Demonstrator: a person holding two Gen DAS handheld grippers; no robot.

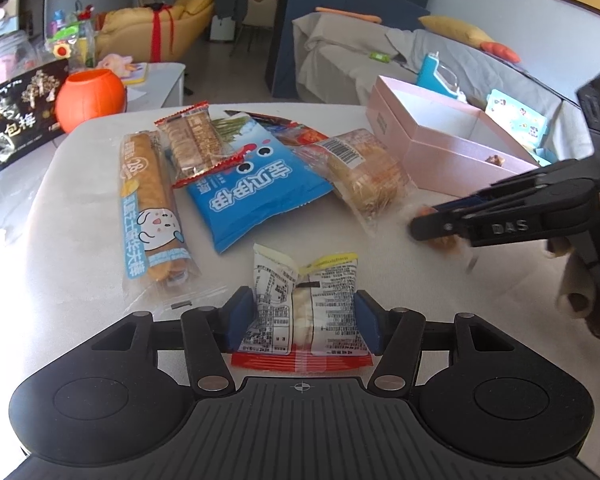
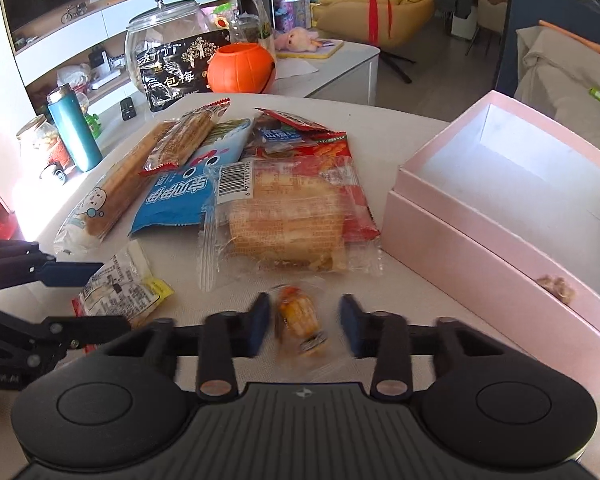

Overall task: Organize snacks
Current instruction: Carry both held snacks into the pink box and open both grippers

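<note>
My left gripper (image 1: 304,316) is shut on a small white snack packet with a red seam (image 1: 306,312), low over the white table (image 1: 80,248). It also shows in the right wrist view (image 2: 116,288). My right gripper (image 2: 304,324) is open, its blue pads either side of a small orange wrapped candy (image 2: 298,314) on the table, not touching it. Snacks lie in a pile: a long waffle stick (image 1: 152,196), a red-edged cracker pack (image 1: 194,142), a blue bag (image 1: 244,192) and a clear bread pack (image 1: 364,176). The open pink box (image 2: 508,216) stands to the right.
An orange pumpkin pot (image 2: 242,68), a black snack bag (image 2: 176,72), a glass jar (image 2: 160,24) and a teal bottle (image 2: 74,132) stand beyond the table's far left side. A grey sofa (image 1: 440,60) lies behind the box.
</note>
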